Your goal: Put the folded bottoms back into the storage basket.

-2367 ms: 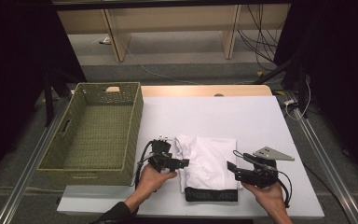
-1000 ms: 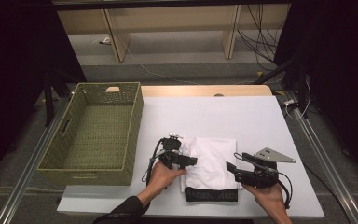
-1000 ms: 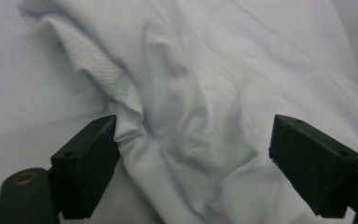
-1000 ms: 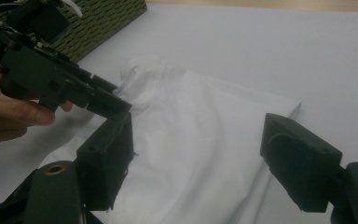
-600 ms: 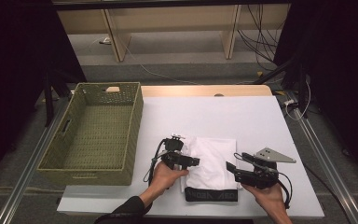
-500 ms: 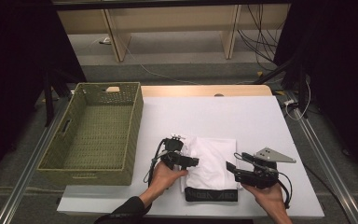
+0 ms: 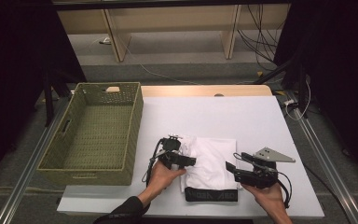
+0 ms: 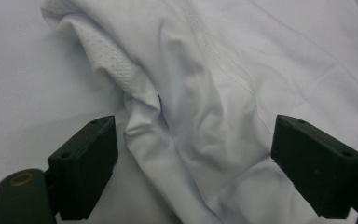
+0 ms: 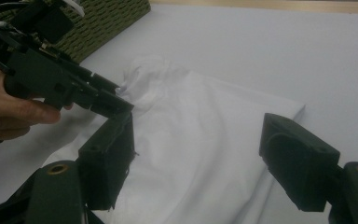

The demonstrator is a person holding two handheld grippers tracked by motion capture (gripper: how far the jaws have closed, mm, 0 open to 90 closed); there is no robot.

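Both your jaws stand wide; close the left gripper (image 8: pixel 193 154) on one layer and the shirt's (image 7: pixel 212 161) fold will likely slip apart

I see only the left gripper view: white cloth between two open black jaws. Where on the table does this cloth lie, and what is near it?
Observer: The white garment lies on the near half of the white table, with a black waistband at its near edge.
Operator: Is a container close?
Observer: Yes, a green woven basket stands to the left of the garment, apart from it.
Operator: Where is the other gripper?
Observer: The right gripper hovers at the garment's right edge, jaws open, nothing between them.
Operator: And mine?
Observer: The left gripper is over the rumpled left edge.
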